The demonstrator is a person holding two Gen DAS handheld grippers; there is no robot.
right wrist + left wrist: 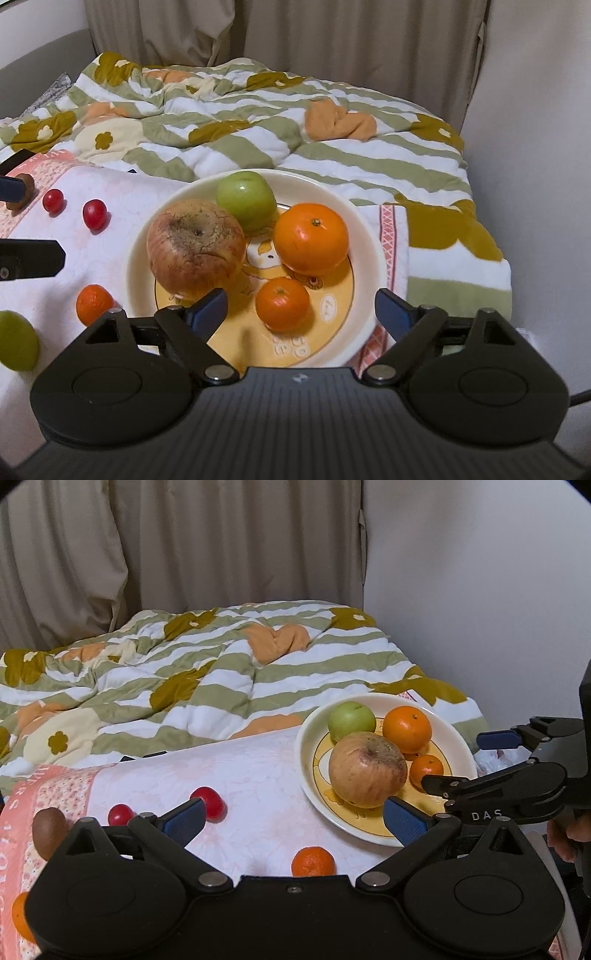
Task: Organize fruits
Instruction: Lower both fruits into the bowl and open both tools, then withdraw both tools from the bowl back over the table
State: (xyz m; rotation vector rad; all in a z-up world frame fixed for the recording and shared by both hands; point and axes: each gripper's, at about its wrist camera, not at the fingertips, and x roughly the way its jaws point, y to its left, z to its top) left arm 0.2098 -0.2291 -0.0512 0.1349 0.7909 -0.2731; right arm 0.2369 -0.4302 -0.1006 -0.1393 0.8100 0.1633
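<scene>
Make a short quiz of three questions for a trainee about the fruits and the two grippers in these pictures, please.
1. How many fruits lie on the plate?
2. True or false: the left gripper holds a fruit.
3. Which fruit lies nearest the right gripper: A. green apple, B. small orange, C. big orange?

Key
1. Four: big apple, green apple, big orange, small orange.
2. False; both grippers are open and hold nothing.
3. B.
</scene>
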